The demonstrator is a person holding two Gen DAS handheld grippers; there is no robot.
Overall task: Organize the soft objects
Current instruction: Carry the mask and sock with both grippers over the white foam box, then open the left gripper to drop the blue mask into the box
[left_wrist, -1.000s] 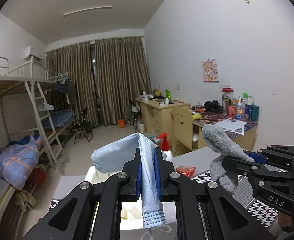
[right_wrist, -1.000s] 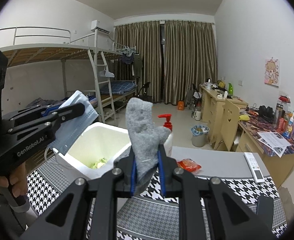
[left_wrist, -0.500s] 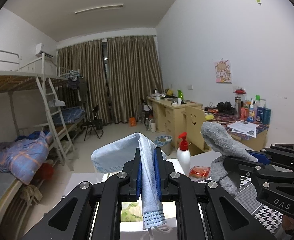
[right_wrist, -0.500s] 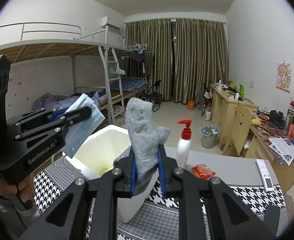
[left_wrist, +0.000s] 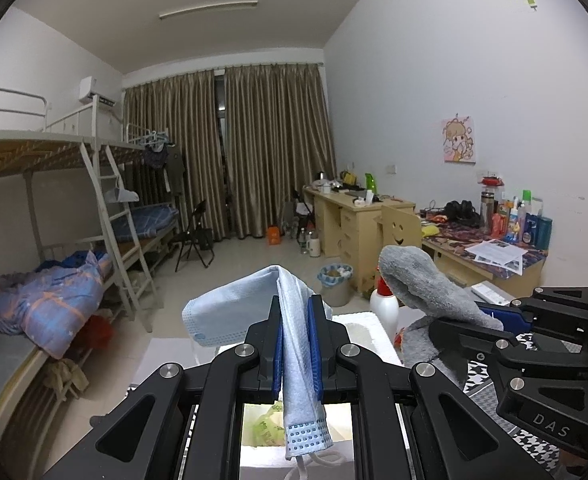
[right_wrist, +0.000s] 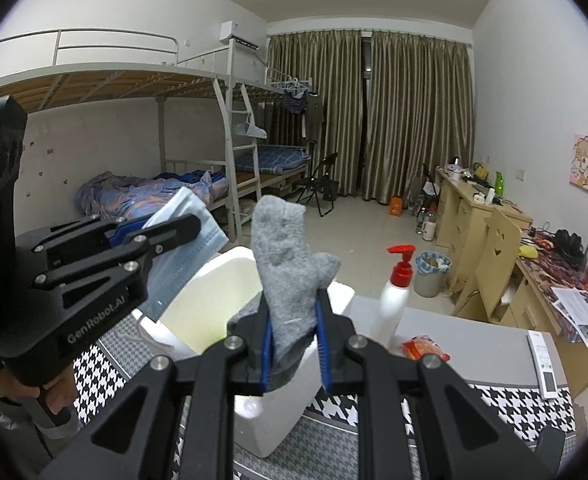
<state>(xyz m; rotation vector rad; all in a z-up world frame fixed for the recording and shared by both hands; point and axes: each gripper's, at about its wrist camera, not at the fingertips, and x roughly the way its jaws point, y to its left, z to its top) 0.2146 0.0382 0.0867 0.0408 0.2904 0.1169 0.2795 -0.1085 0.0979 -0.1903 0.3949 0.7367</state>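
Fingers of the left gripper (left_wrist: 294, 344) pinch a blue face mask (left_wrist: 230, 312); the right gripper (right_wrist: 294, 344) clamps a grey sock (right_wrist: 286, 264). Below both sits a white foam box (right_wrist: 214, 296), probably holding something green, a pump bottle (right_wrist: 394, 300) beyond on the counter (right_wrist: 474, 344).

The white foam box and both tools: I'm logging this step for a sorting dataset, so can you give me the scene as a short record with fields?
left tool: shut on a light blue face mask, which drapes over both sides of the pads
right tool: shut on a grey sock, toe end standing up
container: white foam box, open top, on a houndstooth mat
box contents: something pale green inside; unclear what
nearby: pump bottle with red top, orange packet, remote control
items released: none yet
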